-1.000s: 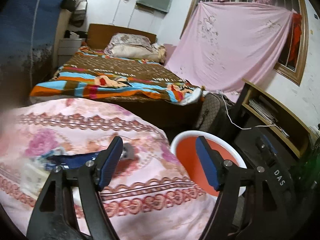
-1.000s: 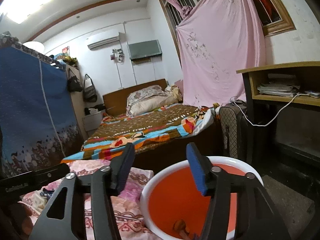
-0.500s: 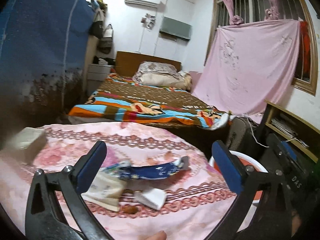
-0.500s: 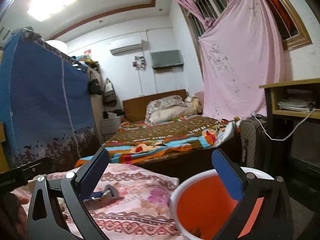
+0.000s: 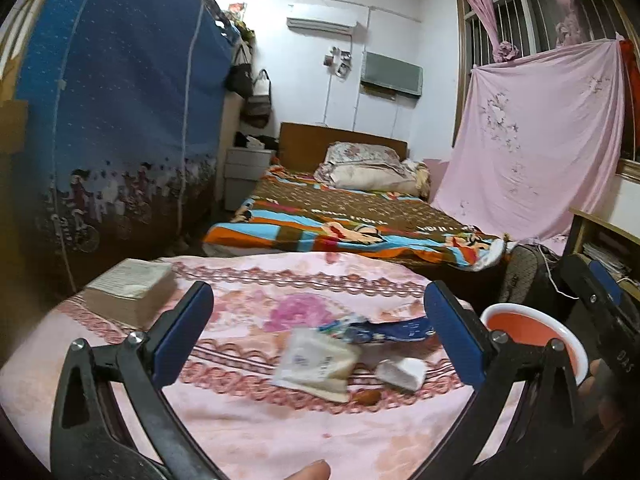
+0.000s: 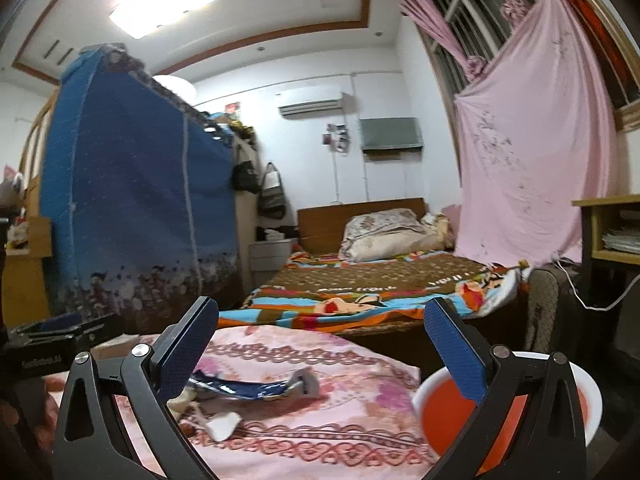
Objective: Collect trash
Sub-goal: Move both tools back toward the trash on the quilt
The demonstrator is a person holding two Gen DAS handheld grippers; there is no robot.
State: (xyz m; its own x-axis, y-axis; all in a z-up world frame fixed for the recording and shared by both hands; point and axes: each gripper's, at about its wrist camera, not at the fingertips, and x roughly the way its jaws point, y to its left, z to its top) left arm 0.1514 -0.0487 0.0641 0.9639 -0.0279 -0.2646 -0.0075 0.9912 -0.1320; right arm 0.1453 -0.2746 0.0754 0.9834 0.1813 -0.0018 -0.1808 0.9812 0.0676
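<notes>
Left gripper (image 5: 318,330): fingers (image 5: 182,330) spread to full width, nothing between the pads, no contact with any item. The jaws have just been opening. Each finger is a black rigid arm faced with a blue textured pad.

Right gripper (image 6: 320,354): fingers (image 6: 454,354) likewise fully apart and empty; the jaws have just been opening. The pads show a fine dimpled blue surface.

Work surface: a counter (image 5: 240,420) covered by a soft pink cloth printed with flowers and bands of red-brown scrollwork.

Trash on the cloth, ahead of the left gripper and grouped close together:
- a long blue foil wrapper (image 5: 384,328), crumpled, with a silvery end;
- a flat pale packet (image 5: 316,364), roughly square, just in front of the wrapper;
- a small white crumpled wad (image 5: 402,372) beside the packet;
- a small brown lump (image 5: 368,397) near the packet's corner.

In the right wrist view the wrapper (image 6: 256,388) lies between the spread fingers, untouched.

Receptacle: a round bin (image 6: 584,396), white rim, orange interior, standing below the counter's right edge.

A thick paper block (image 5: 132,292) lies at the counter's far left.
</notes>
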